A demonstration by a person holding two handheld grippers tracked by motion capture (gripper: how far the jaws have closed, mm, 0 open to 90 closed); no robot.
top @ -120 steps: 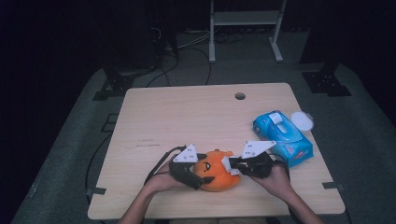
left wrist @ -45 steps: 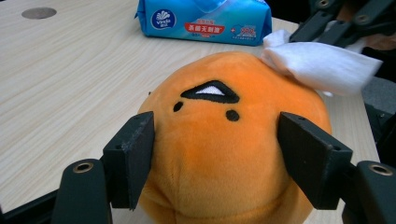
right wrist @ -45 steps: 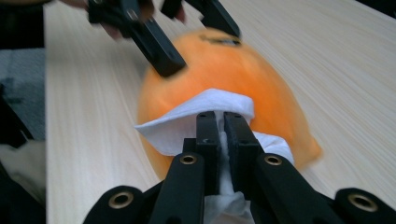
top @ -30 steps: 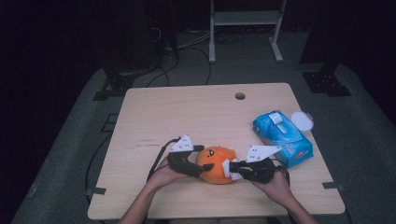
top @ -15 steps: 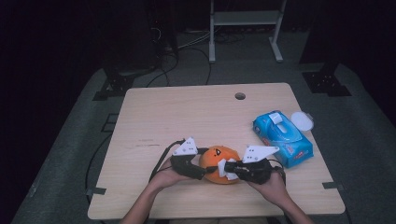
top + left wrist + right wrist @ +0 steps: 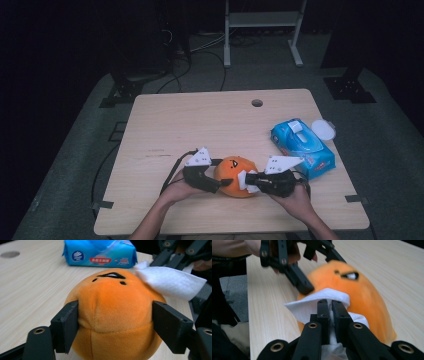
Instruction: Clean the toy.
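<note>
At the near edge of a pale wooden table (image 6: 210, 125), a person's two hands come in from below, each holding a black two-jaw gripper.

Between them sits a round orange plush toy (image 6: 234, 175). It is soft and short-furred, with a seam running down its middle. A small embroidered face has two dark dots and a black-outlined white triangle between them. In the left gripper view the toy (image 6: 115, 315) bulges slightly where it is squeezed.

The left gripper (image 6: 220, 183) is spread about as wide as the toy's body, one jaw pressed into each side of it, so it has the plush clamped.

The right gripper (image 6: 248, 180) is closed nearly tight on a folded white wipe (image 6: 243, 179). In the right gripper view its jaws hold the wipe (image 6: 322, 302) in a narrow slit, and the wipe lies against the toy's (image 6: 359, 297) surface, below the face.

Farther back and to the right, well apart from the toy, lies a blue pack of wet wipes (image 6: 302, 146). A round white lid (image 6: 323, 129) lies just beside its far corner.

Near the table's far edge is a small round hole (image 6: 257, 103). Beyond the table the floor is dark, with cables and the feet of a metal stand (image 6: 262, 30).
</note>
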